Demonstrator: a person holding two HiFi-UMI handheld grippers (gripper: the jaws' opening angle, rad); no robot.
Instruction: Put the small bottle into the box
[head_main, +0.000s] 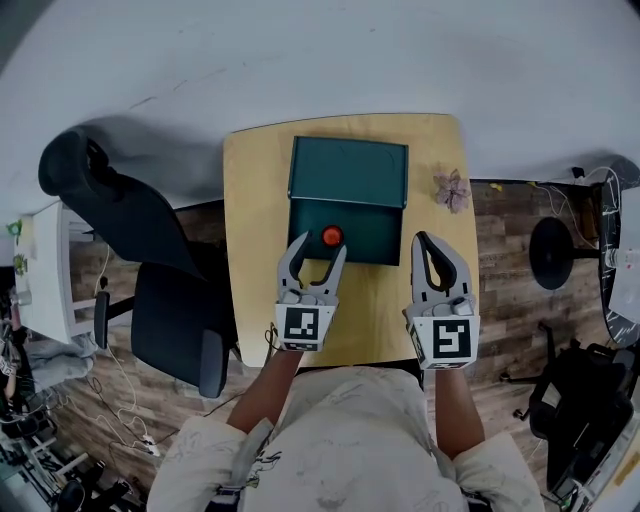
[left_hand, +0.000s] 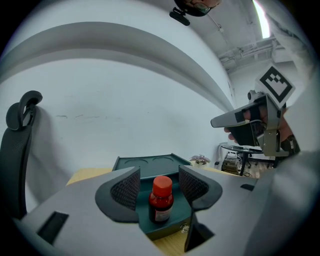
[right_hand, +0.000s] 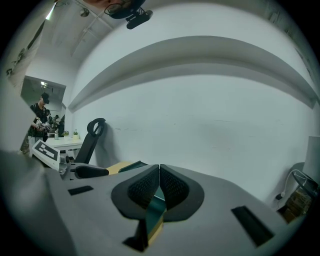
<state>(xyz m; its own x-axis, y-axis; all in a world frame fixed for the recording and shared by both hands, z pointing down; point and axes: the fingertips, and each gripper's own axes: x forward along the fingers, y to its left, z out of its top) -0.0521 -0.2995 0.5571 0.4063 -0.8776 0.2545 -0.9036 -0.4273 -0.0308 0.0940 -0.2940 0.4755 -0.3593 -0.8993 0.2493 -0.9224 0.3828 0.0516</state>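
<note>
On right gripper (right_hand: 159, 167), jaws together, nothing between; green box (right_hand: 131, 166) edge beyond; black chair (right_hand: 92, 133) at left.

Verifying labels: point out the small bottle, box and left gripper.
small bottle (left_hand: 161, 200), left gripper view, its body
box (head_main: 348, 172), head view, its open lid
left gripper (head_main: 320, 246), head view, between its fingertips

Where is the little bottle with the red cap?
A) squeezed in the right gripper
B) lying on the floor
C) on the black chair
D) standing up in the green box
D: the small bottle stands upright inside the open dark green box, between the left gripper's jaws, which are apart and not touching it.
</note>
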